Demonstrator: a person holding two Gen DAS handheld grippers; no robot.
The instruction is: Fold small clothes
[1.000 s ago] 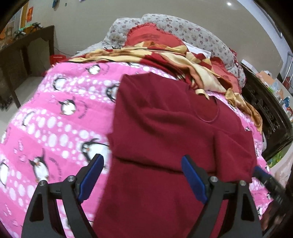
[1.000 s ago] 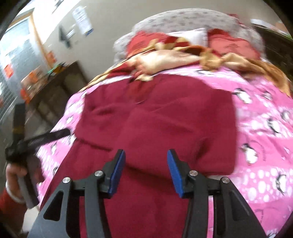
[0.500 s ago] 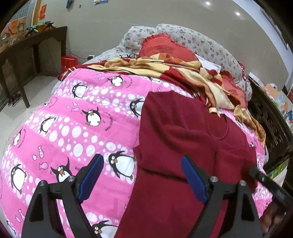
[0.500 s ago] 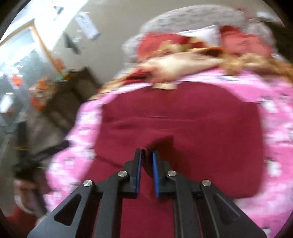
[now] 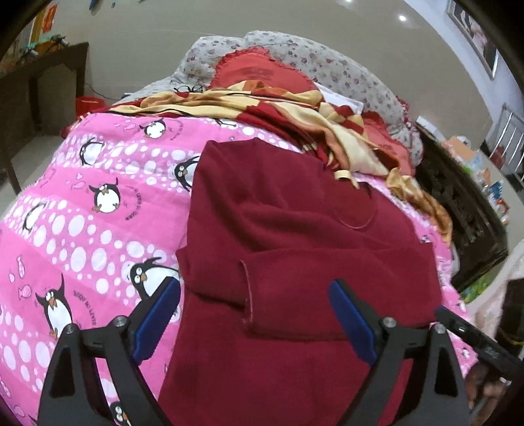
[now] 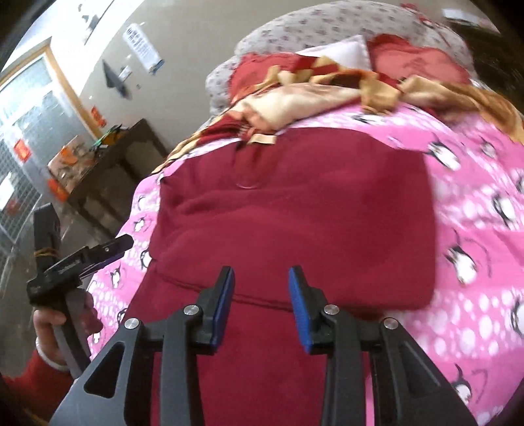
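My left gripper [image 5: 253, 314] has its jaws wide over the red sweater [image 5: 294, 236] on the bed [image 5: 82, 209]; right gripper [image 6: 261, 304] jaws just reopened partway, holding nothing.

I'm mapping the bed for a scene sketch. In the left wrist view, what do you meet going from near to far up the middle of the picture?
Left gripper → dark red sweater → red and gold blanket → red cushion → grey floral pillows → wall.
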